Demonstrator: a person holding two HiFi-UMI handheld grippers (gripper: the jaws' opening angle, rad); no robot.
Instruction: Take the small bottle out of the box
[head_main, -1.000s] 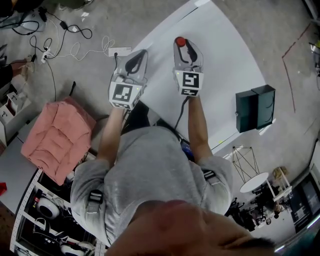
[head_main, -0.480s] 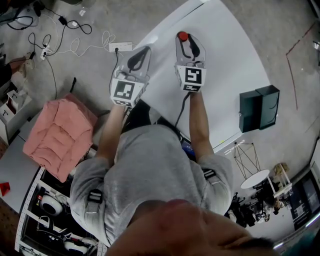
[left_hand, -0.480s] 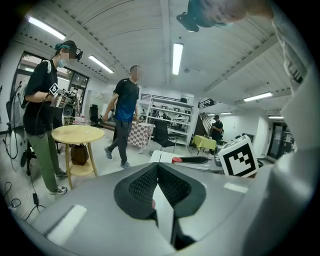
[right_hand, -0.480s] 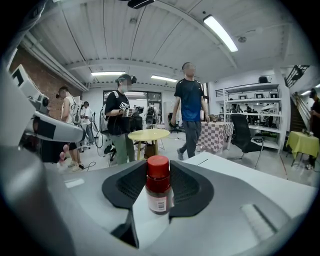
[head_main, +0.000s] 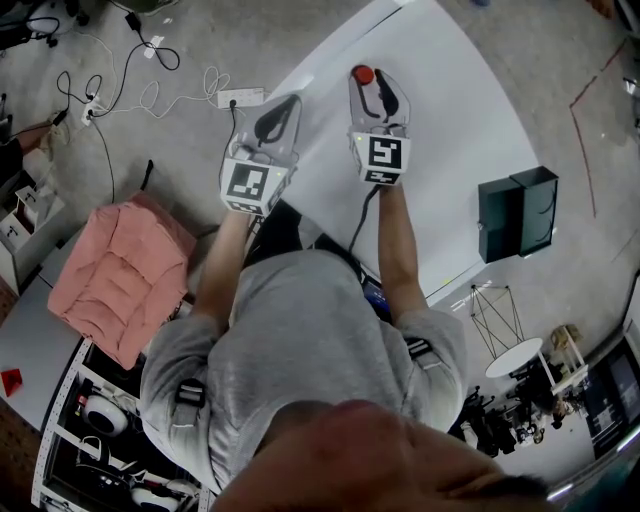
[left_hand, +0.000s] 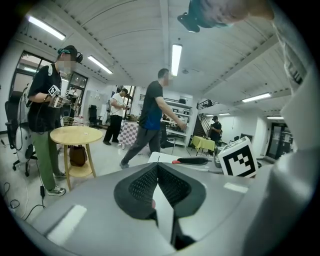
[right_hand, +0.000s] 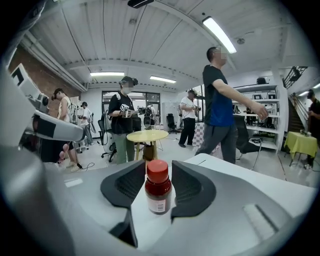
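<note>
Black ribbed pads (right_hand: 130, 185) of the right gripper (right_hand: 158, 165) stand either side of a small dark-red bottle with a red cap (right_hand: 158, 192). The jaws are opening and the pads appear to flank the glass closely rather than press on it. The bottle stands upright on its own base on the white table top (right_hand: 225, 170), with its long axis vertical. It sits dead ahead in the line of the jaws, near their tips. Seen from the head view, the right gripper (head_main: 378, 85) reaches over the far part of the white table top (head_main: 450, 120), with the red cap (head_main: 362, 74) at its front. The left gripper (head_main: 275, 115) hovers beside it to the left, and its own view shows its jaws (left_hand: 157, 167) pressed together on nothing. A dark open box (head_main: 515, 215) lies well apart at the table's right edge, so the bottle looks already out of it. The right hand is clearly the nearer one. Backing it straight off along the jaw line should keep from tipping the bottle.
</note>
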